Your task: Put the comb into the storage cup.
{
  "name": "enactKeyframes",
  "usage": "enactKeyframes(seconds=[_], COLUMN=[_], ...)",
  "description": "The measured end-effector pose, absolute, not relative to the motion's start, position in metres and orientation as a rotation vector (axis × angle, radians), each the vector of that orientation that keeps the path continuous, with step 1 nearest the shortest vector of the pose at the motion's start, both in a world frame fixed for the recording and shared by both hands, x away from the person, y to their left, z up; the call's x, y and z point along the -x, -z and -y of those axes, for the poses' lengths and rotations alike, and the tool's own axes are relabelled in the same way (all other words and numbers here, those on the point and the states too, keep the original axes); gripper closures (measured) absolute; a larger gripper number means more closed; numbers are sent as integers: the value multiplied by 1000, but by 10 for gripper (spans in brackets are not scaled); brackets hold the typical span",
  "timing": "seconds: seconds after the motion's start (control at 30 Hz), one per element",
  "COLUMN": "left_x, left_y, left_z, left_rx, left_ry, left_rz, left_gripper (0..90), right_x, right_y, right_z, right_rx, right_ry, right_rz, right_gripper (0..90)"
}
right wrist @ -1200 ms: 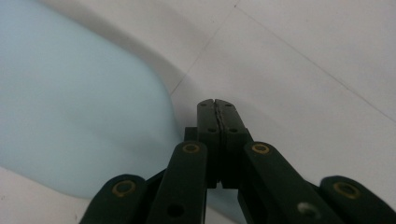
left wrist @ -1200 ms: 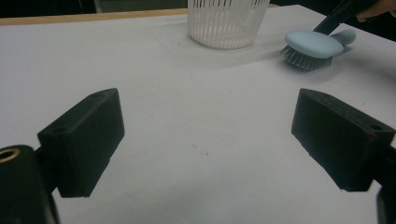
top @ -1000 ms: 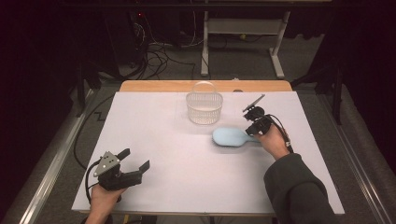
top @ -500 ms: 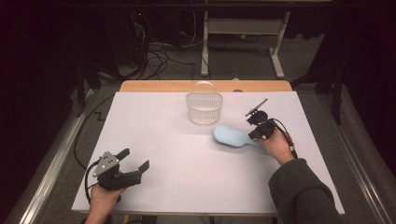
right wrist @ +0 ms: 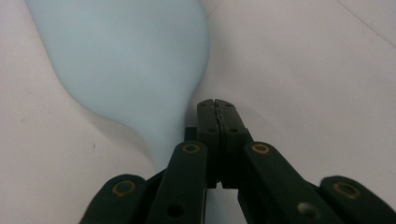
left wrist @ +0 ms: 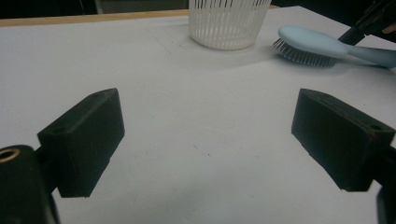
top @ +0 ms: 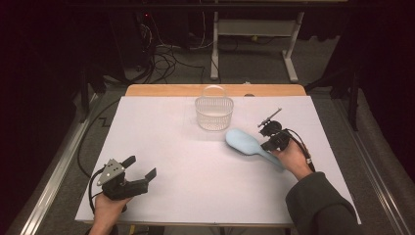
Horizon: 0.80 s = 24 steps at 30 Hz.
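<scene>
The counter (top: 171, 147) is a white sheet with a strip of bare wood along its far edge. Most of it lies open: the whole left half and the near middle carry nothing but the left gripper (top: 139, 172), which sits at about 8 o'clock close to the near edge. A white slatted basket (top: 214, 111) stands at 12 o'clock, just inside the far edge.

The pale blue brush (top: 244, 143) lies at about 2 o'clock, near the basket but apart from it, head toward the basket and handle running down toward 4 o'clock into the person's right hand (top: 291, 157). In the left gripper view the brush (left wrist: 310, 43) rests bristles down, its bristles on the sheet, with the basket (left wrist: 228, 21) just to its left. Open room remains to the right of the brush up to the right edge, and between brush and near edge.

The left gripper's fingers (left wrist: 84, 140) stand wide apart, released, with only bare sheet between them; they hold and touch nothing.

The right gripper (top: 271, 134) sits over the brush handle. In its own view the fingers (right wrist: 208, 119) are clenched tight together, pad on pad, with no gap and nothing caught between them. The brush (right wrist: 126, 60) lies just to their left there, its neck passing beside and under the closed tips; whether the tips touch it cannot be told.
</scene>
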State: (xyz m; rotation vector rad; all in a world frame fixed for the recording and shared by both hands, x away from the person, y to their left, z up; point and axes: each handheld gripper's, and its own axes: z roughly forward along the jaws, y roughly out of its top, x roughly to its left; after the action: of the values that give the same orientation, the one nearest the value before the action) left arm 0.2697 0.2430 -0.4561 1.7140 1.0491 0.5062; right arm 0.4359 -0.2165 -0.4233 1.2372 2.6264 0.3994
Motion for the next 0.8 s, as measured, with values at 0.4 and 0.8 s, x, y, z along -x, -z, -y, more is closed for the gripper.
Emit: enactKeyframes(seconds=[0.4, 0.8], left_x=[-268, -268], left_y=[455, 455], left_z=[-244, -244], left_rx=[-1710, -1711], left_ry=[-508, -509], left_rz=[-1044, -1043], left_gripper=[87, 87], right_x=[-419, -413], right_y=[422, 421], right_z=[215, 216], right_rx=[-1223, -1200], right_ry=[-432, -451], right_rz=[-2633, -2631], right_gripper=[899, 895])
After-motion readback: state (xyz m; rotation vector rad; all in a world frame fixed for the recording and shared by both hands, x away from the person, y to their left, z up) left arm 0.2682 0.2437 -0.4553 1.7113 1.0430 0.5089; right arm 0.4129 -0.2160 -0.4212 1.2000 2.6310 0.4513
